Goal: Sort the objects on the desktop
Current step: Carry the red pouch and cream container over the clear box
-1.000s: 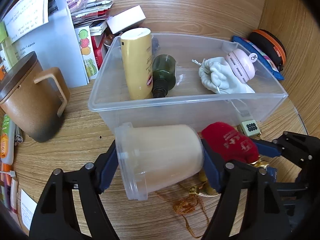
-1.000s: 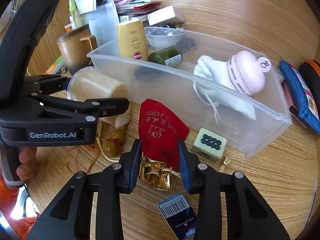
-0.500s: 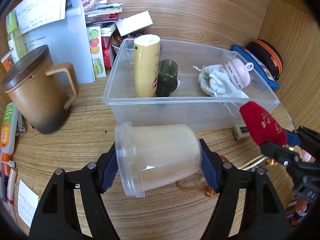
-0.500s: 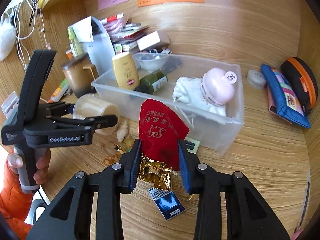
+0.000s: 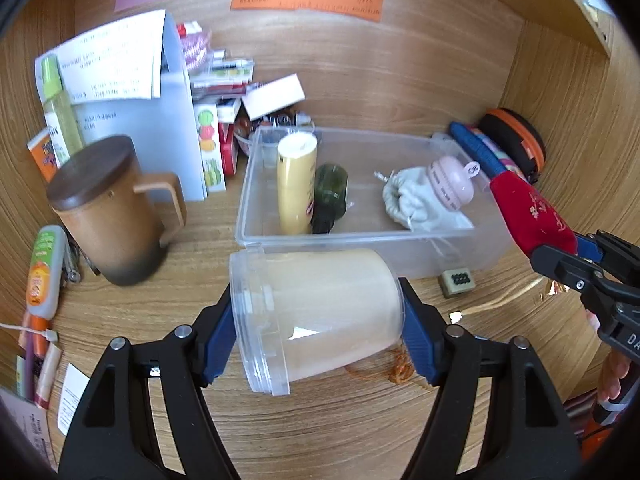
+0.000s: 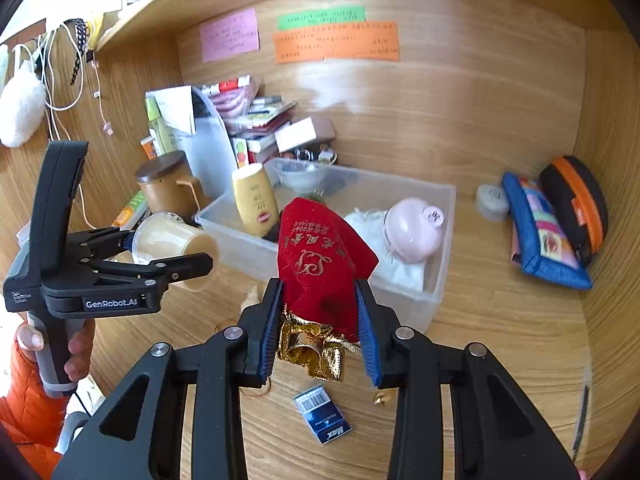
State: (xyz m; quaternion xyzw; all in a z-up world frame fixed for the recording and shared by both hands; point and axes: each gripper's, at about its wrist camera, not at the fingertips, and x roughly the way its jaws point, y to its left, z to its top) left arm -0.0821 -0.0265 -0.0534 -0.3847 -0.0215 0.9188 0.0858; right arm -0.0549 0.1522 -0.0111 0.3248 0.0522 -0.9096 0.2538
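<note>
My left gripper (image 5: 316, 316) is shut on a clear plastic cup (image 5: 316, 312) held on its side above the desk; it also shows in the right wrist view (image 6: 172, 248). My right gripper (image 6: 318, 312) is shut on a red velvet pouch (image 6: 320, 256) with a gold trim, held up in the air in front of the clear storage bin (image 6: 424, 292). In the left wrist view the pouch (image 5: 528, 212) hangs at the bin's (image 5: 360, 240) right end. The bin holds a yellow bottle (image 5: 296, 184), a green bottle (image 5: 330, 196), a white cloth bag (image 5: 412, 200) and a pink round item (image 5: 450, 182).
A brown lidded mug (image 5: 104, 208) stands left of the bin, with papers and boxes (image 5: 160, 92) behind it. A small green tile (image 5: 458, 282), a blue card (image 6: 324, 416) and gold bits lie on the desk. A blue pouch (image 6: 540, 232) and an orange-black case (image 6: 576, 200) lie at the right.
Both grippers have risen and pulled back from the desk. The right one lifted the red pouch off the surface; the left one lifted the cup.
</note>
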